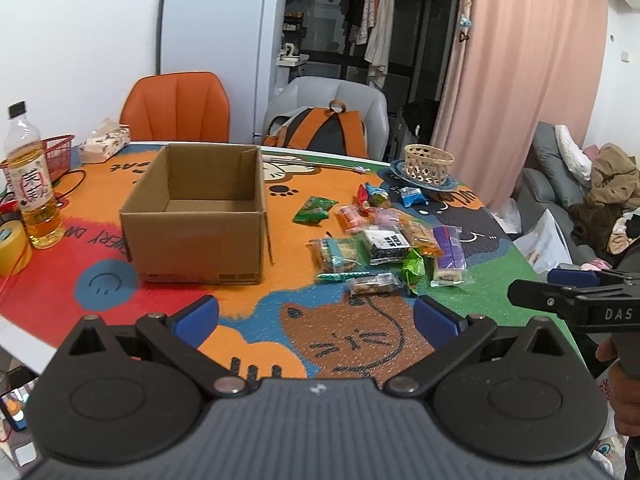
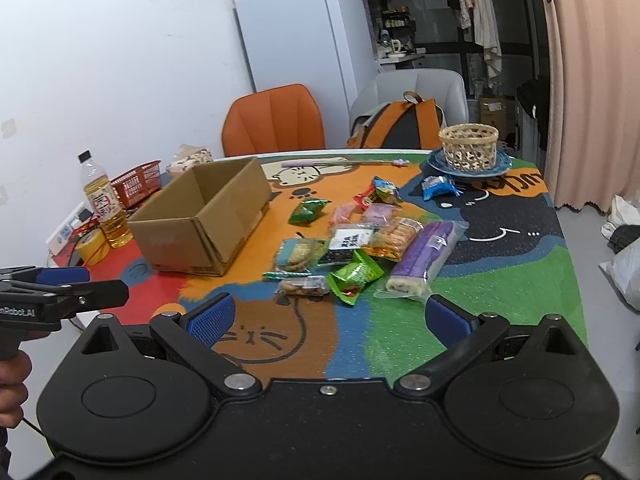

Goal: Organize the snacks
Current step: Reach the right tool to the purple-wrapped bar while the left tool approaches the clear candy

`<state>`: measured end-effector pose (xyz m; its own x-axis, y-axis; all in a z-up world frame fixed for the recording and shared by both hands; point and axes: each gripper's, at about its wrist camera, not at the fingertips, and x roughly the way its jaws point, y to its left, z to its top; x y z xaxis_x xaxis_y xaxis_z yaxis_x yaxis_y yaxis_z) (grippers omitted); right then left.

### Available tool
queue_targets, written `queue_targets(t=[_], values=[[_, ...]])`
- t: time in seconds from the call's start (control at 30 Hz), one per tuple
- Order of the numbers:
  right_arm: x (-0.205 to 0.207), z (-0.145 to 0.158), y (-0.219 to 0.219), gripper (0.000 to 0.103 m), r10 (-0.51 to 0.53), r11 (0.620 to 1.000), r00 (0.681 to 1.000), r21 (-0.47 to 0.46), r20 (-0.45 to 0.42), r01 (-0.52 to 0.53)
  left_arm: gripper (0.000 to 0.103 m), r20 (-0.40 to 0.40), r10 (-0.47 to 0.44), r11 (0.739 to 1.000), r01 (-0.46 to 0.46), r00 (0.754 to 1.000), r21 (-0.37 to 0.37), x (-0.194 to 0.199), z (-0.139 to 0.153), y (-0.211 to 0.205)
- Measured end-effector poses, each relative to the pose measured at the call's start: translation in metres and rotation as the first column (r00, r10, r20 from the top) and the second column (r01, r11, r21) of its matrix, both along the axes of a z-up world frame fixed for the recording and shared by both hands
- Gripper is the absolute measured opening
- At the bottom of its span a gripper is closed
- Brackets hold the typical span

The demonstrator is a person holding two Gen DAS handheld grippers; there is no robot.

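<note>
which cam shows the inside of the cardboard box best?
Left wrist: the cardboard box faces it squarely, showing its bare floor and inner walls. Right wrist sees the box cornerwise; its near wall hides most of the floor.

I can't read the snack pile's (image 2: 360,240) wrapper labels; the cardboard box (image 1: 192,216) hides the desk behind it from my left view.

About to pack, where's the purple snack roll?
In both views the purple snack roll lies at the pile's right edge, on the green patch of the mat, beside the orange cracker pack.
</note>
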<state>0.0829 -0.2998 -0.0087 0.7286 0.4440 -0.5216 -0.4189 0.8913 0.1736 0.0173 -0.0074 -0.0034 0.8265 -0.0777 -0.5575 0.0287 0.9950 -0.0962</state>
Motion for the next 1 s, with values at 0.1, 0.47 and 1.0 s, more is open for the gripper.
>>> queue_targets(t=[0.1,0.47,1.0], values=[[0.006,-0.006,-0.003,0.103,0.001,1.000,1.000,0.003,0.001,-0.001,0.103,-0.001,-0.007,1.000,0.007,1.000,-0.010,0.009,-0.005,-0.003],[0.036,-0.030,-0.015,0.103,-0.019,0.999,0.999,0.043,-0.044,0.021,0.102,-0.008,-0.034,0.997,0.034,0.999,-0.072,0.043,-0.024,-0.013],[0.067,-0.050,-0.020,0.102,-0.035,0.999,0.998,0.024,-0.054,0.036,0.095,-0.033,-0.031,0.991,0.026,0.999,-0.130,0.091,-0.054,-0.031]])
